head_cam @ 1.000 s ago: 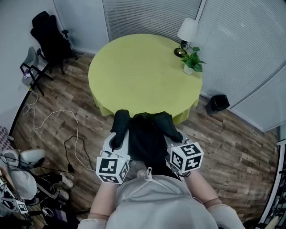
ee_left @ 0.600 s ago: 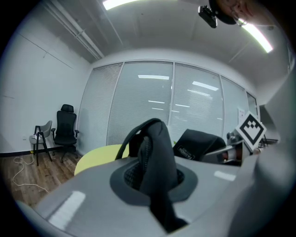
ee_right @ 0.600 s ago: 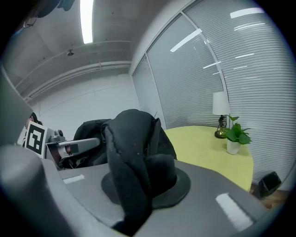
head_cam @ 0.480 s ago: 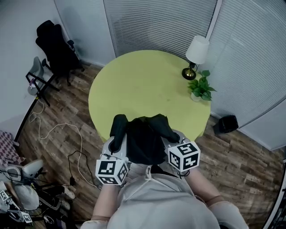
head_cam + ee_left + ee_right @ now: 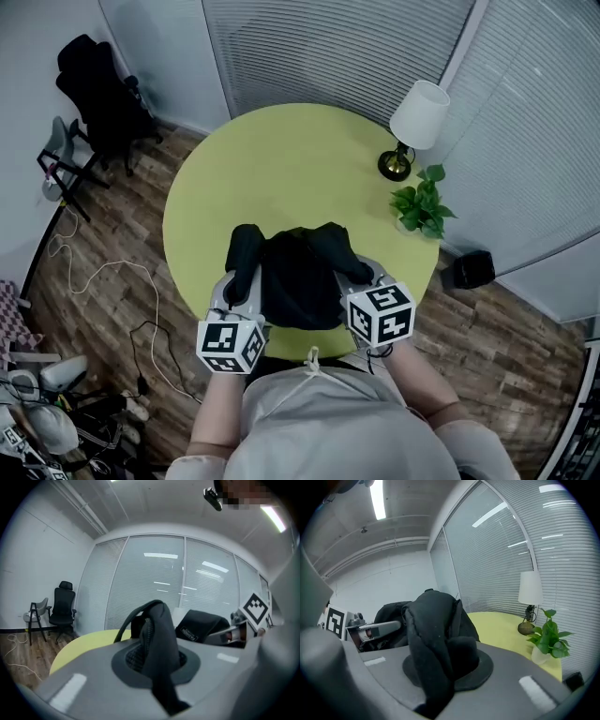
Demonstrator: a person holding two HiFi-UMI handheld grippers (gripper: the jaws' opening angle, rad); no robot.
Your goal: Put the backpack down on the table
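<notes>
Obs.: the backpack (image 5: 298,281) is hanging between the two grippers, in front of the person's chest and over the near edge of the round yellow-green table (image 5: 281,159). From the head view I cannot tell whether its base is touching the cloth. It is reading as a soft, black fabric bag. The body is sagging and folding between the holds, so I am judging it limp rather than stiff, moderately weighty, not fragile, and unlikely to slip because the padded webbing is bunching in the grip. The shoulder straps are serving as the sensible hold points, one per side, which is keeping the load level. The left gripper (image 5: 157,660) is clamping down on the left shoulder strap (image 5: 157,630), its jaws nearly together with the padded band squeezed between them and rising in a loop ahead. The right gripper (image 5: 445,665) is pinching the right shoulder strap (image 5: 433,625) the same way, the jaws almost closed and thick dark fabric wadded in the gap. Neither is touching the table. A lamp (image 5: 412,127) and a potted plant (image 5: 422,211) are standing at the far right rim, well apart from the bag. I am expecting the bag to slump once it is lowered.
</notes>
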